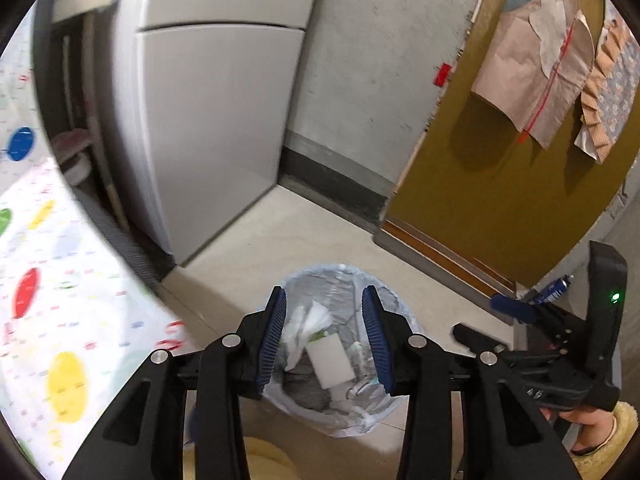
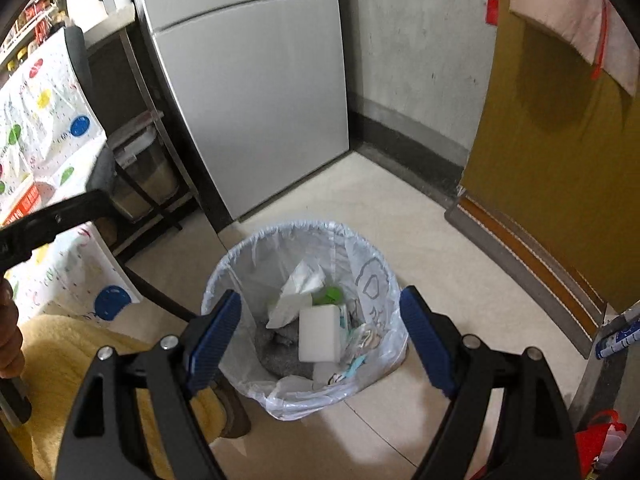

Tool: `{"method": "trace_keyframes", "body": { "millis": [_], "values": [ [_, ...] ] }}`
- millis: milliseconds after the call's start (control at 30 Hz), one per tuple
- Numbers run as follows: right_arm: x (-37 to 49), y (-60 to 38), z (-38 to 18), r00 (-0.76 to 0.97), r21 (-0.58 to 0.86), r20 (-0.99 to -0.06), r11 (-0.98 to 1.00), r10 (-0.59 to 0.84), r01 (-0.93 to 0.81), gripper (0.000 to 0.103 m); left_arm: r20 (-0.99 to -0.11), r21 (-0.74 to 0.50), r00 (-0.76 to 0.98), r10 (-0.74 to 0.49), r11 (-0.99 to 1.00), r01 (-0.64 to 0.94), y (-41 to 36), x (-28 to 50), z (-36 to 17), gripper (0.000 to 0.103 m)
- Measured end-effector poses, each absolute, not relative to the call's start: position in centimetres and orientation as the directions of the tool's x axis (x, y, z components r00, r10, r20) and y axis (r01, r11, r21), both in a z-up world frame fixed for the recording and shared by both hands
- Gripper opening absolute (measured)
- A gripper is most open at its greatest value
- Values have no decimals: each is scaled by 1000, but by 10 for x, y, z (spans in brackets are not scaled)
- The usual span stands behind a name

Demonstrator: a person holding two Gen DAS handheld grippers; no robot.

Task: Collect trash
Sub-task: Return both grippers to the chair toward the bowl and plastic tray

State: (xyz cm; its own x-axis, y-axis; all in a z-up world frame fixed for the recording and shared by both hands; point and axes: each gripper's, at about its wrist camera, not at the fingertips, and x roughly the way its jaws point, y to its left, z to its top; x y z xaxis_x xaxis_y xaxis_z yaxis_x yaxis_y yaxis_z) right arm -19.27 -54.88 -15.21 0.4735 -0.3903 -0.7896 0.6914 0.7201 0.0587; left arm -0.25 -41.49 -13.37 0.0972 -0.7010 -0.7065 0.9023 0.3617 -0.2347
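Two open claws, lined bin (image 2: 304,312), unreadable print

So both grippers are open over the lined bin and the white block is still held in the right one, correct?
Not quite. The white block lies inside the bin among the trash; the right gripper is empty, jaws wide apart, as the right wrist view shows. The left gripper is also open.

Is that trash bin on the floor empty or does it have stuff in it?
Partly filled: the trash bin holds a white block, crumpled tissue and wrappers.
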Motion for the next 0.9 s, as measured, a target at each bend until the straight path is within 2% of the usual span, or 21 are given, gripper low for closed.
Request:
{"method": "trace_keyframes", "body": {
  "millis": [200,333,600,900],
  "values": [
    [-189,-523,-111,520,19,-709,725,-476,689,80,-685,-189,225,-693,467,864,-362,15,-112,41],
    [-178,-504,-86,584,45,-668,758,-461,651,80,-676,-165,322,-663,562,810,-312,30,-99,41],
    [-103,-425,-61,719,70,-644,916,-261,395,80,-671,-138,479,-567,729,670,-210,51,-86,41],
    [-14,-328,-55,744,13,-663,991,-88,130,80,-678,-116,624,-387,895,430,-92,93,-83,41]
  ]
}}
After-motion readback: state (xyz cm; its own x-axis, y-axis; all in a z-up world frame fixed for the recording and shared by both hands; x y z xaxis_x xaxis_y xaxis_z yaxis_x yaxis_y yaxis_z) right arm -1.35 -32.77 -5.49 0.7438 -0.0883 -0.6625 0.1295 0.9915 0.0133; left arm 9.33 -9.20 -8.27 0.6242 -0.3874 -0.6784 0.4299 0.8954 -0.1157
